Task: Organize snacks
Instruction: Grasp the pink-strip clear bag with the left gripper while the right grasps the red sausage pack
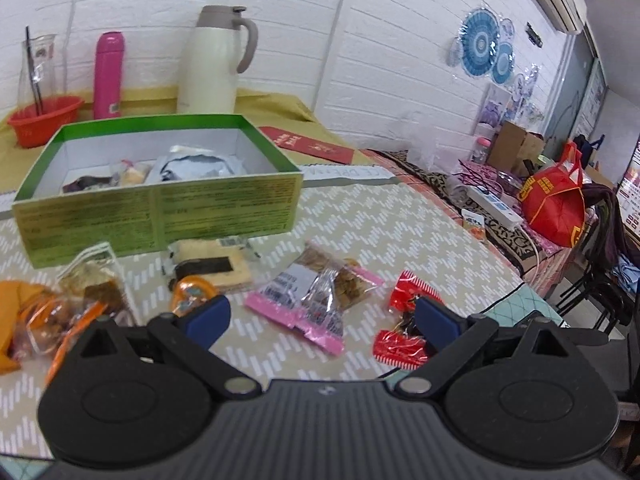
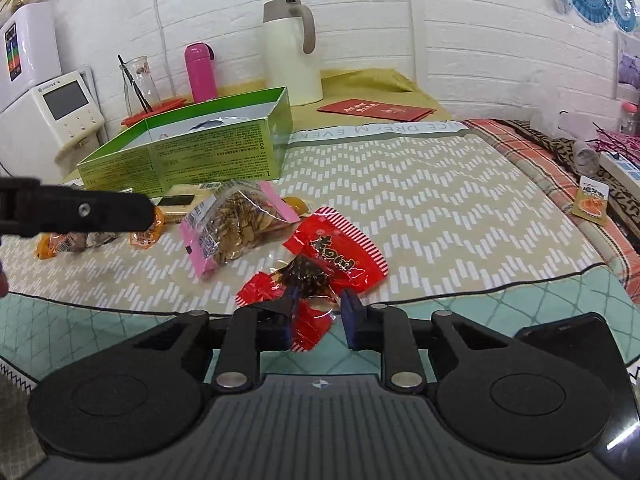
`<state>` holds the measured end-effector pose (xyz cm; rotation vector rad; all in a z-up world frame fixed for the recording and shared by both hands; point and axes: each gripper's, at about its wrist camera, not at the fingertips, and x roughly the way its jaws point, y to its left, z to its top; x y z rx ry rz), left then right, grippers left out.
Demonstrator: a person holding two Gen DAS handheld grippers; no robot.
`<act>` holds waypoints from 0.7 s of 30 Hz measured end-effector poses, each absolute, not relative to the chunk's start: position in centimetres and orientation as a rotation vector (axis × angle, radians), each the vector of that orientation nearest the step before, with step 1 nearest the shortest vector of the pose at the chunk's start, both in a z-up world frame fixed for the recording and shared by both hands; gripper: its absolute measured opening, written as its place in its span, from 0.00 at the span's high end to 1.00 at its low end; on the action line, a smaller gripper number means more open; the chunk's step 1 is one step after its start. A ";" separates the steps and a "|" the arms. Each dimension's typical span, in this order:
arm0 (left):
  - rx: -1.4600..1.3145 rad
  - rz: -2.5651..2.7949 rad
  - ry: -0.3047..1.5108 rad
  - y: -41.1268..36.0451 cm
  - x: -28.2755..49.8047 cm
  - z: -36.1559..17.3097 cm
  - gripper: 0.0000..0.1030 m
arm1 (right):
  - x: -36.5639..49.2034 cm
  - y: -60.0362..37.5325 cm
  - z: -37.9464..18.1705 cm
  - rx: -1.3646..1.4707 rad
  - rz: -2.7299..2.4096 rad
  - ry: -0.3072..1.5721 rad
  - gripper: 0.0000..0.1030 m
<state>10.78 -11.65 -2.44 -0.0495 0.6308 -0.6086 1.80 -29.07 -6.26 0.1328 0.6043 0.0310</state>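
A green open box (image 1: 160,216) (image 2: 180,152) stands at the back left of the patterned tablecloth, with a few snacks inside. In front of it lie loose snacks: pink-edged nut packs (image 1: 296,300) (image 2: 236,224), orange-wrapped pieces (image 1: 192,292) and a red-wrapped snack (image 2: 340,252) (image 1: 400,344). My left gripper (image 1: 320,312) is open wide, low over the pink packs. One of its fingers (image 2: 100,210) shows at the left of the right wrist view. My right gripper (image 2: 319,304) straddles the near end of the red snack, jaws narrowed; the right pad stands apart from the wrapper.
A cream jug (image 1: 212,60), a pink bottle (image 1: 108,76) and a red basket (image 1: 44,120) line the wall behind the box. A red envelope (image 1: 312,144) lies right of them. Far right are a power strip (image 1: 496,204) and a red bag (image 1: 556,200).
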 end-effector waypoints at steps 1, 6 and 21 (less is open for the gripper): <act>-0.052 -0.622 0.638 -12.1 11.6 -2.5 0.07 | 1.6 -29.1 -6.2 0.134 0.030 0.600 0.65; -0.018 -0.619 0.651 -13.6 14.9 -2.7 0.07 | 1.4 -28.8 -5.6 0.132 0.013 0.571 0.36; -0.006 -0.627 0.754 -13.4 15.0 -5.2 0.63 | 4.4 -27.1 -6.4 0.125 -0.016 0.607 0.15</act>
